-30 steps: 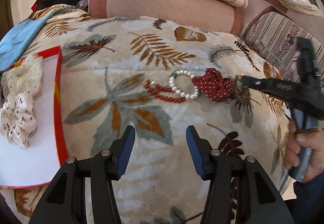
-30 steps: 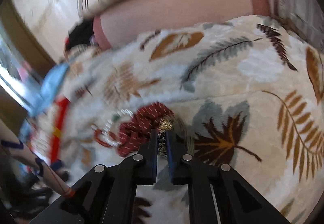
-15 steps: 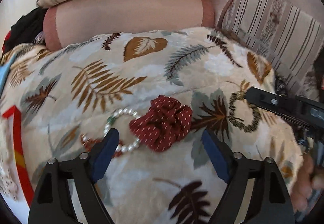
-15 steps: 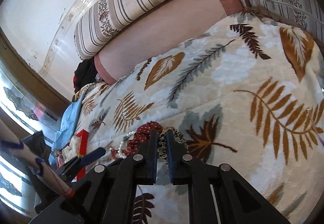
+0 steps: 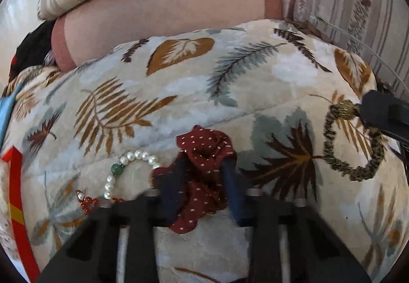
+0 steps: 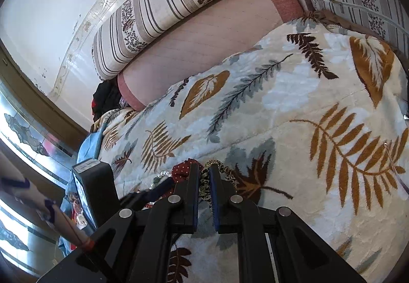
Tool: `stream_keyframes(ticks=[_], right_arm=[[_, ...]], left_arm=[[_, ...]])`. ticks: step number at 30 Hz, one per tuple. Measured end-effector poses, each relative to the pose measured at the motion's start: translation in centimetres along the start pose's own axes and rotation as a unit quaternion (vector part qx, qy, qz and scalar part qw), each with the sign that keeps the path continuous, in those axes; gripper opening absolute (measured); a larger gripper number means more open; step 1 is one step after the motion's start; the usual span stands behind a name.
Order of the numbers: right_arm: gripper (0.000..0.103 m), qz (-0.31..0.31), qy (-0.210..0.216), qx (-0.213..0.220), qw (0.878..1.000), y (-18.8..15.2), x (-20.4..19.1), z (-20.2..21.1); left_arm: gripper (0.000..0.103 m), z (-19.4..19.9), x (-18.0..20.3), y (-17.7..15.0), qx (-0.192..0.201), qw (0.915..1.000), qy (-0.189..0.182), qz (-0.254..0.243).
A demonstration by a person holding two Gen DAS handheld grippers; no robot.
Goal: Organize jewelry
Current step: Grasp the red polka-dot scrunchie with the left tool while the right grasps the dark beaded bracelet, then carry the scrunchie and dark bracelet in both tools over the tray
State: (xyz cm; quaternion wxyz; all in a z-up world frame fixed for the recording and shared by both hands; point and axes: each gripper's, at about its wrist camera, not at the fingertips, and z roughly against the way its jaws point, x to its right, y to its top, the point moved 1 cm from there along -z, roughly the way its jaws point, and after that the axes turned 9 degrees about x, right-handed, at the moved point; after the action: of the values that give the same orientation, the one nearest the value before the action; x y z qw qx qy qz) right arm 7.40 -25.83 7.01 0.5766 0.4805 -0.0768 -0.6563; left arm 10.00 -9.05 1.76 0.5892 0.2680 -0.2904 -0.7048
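Observation:
A red dotted scrunchie (image 5: 204, 155) lies on the leaf-print blanket (image 5: 179, 83). My left gripper (image 5: 202, 170) has its blue fingers on either side of the scrunchie and pressed into it. A pearl bracelet (image 5: 133, 156) and a red bead bracelet (image 5: 88, 202) lie just left of it. My right gripper (image 6: 204, 178) is shut on a leopard-print hair tie (image 6: 204, 188), which shows as a ring at the right of the left wrist view (image 5: 352, 144).
A red-edged white tray (image 5: 15, 193) lies at the far left edge. Striped pillows (image 6: 166, 1) and a pink bolster (image 5: 166, 9) lie behind the blanket. Blue cloth (image 6: 89, 144) and dark clothes (image 6: 106, 98) sit at the left.
My left gripper has moved forward and down onto the red scrunchie and narrowed around it. My right gripper stays shut on the leopard hair tie, almost unmoved.

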Motion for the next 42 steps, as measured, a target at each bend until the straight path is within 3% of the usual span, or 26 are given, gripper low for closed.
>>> stream_keyframes(ticks=[2,5,15,24,36,42], right_arm=[[0.009,0.002,0.0,0.0,1.0,0.0,-0.2,-0.1],[0.009,0.006,0.002,-0.001,1.0,-0.1,-0.5,-0.2],[0.009,0.034,0.009,-0.011,0.999,-1.1,-2.8,-1.1],[0.009,0.09,0.034,-0.033,0.995,-3.8,-7.2,-1.9],[0.009,0.119,0.035,-0.051,0.991,-6.4,-10.5,-4.8],[0.009,0.129,0.043,-0.05,0.989,-6.8,-12.2,-6.0]], left_arm=[[0.009,0.1,-0.6,-0.1,0.003,1.0,-0.003,0.009],[0.005,1.2,-1.2,0.0,0.019,0.9996,-0.018,0.015],[0.005,7.8,-4.4,-1.2,0.054,0.9967,-0.038,0.047],[0.005,13.6,-9.1,-4.7,0.085,0.9947,-0.008,0.057],[0.005,12.8,-12.6,-6.2,0.111,0.9911,0.008,0.074],[0.005,13.1,-13.2,-6.0,0.131,0.9896,0.027,0.054]])
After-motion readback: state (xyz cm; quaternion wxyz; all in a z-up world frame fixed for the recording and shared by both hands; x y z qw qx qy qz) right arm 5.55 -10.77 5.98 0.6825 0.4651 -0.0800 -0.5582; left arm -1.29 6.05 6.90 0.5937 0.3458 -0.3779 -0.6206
